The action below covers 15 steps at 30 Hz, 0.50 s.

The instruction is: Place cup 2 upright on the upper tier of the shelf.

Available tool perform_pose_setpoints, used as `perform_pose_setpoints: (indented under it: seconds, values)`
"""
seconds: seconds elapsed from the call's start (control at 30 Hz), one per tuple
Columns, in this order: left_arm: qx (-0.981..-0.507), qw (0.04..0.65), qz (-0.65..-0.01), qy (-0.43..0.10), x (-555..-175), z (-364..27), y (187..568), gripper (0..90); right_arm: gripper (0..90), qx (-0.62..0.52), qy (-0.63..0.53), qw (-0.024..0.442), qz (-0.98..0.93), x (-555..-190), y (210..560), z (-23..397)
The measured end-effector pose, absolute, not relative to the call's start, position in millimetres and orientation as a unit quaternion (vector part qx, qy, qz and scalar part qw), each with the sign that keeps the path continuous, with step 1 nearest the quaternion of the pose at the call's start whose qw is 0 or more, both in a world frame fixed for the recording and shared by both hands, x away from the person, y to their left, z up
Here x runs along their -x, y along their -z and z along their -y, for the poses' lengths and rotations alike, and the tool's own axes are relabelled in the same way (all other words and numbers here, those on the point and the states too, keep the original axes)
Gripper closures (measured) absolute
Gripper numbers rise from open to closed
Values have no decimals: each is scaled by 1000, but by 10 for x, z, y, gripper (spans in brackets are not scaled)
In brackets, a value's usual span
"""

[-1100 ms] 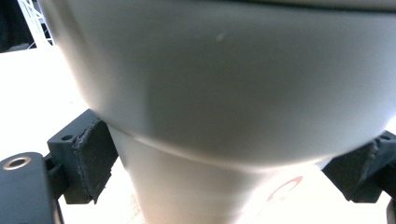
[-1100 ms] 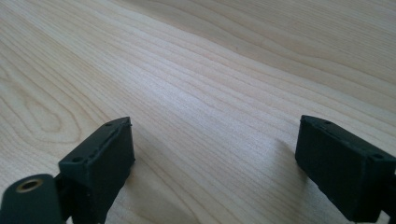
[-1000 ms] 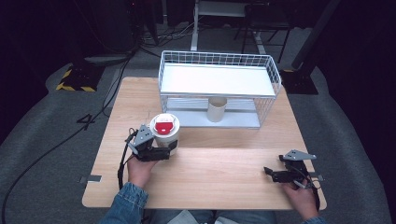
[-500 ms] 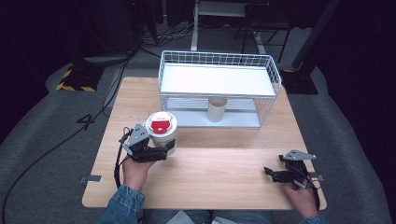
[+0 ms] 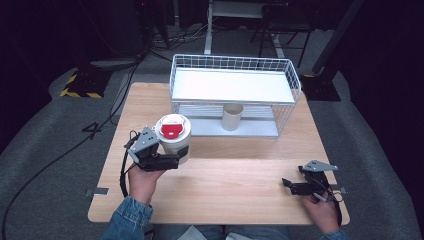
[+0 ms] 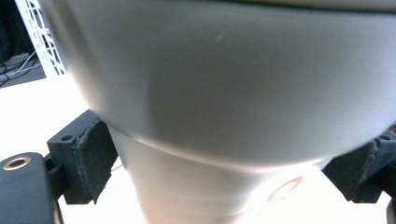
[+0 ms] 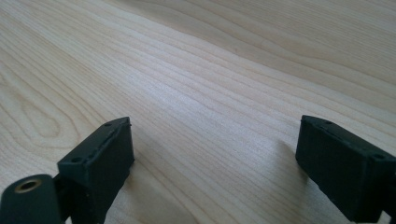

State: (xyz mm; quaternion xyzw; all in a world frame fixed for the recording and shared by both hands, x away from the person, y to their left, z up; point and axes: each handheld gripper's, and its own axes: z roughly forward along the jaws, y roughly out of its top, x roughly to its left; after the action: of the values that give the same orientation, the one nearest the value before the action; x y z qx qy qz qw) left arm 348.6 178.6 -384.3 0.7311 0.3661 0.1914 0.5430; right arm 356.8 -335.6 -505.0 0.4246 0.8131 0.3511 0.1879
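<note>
My left tongs [image 5: 175, 161] clamp the white cup [image 5: 174, 137] with its red lid, held upright between my pads. My right tongs [image 5: 290, 185] rest half-open and empty on the desk [image 5: 240, 185], well apart.

Cup [image 5: 174, 136]: white body, white lid bearing a red label. Second cup [image 5: 232, 116] under the rack: plain beige. Wire rack [image 5: 235, 92]: white grid with white shelves. Table [image 5: 240, 195]: pale wood with a flowing grain pattern. Left gripper [image 5: 170, 161] and right gripper [image 5: 286, 184]: black, each topped with a grey plate. Sleeve [image 5: 125, 220]: blue denim.
</note>
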Motion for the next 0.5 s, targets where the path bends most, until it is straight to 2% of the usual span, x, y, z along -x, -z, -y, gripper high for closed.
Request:
perform_pose_setpoints:
  seconds: [0.5]
  values:
    - [-734,553,-347,-189,-3571,-1661,3463,99,118,-428,-350,189,-811,-3572,5049,3348]
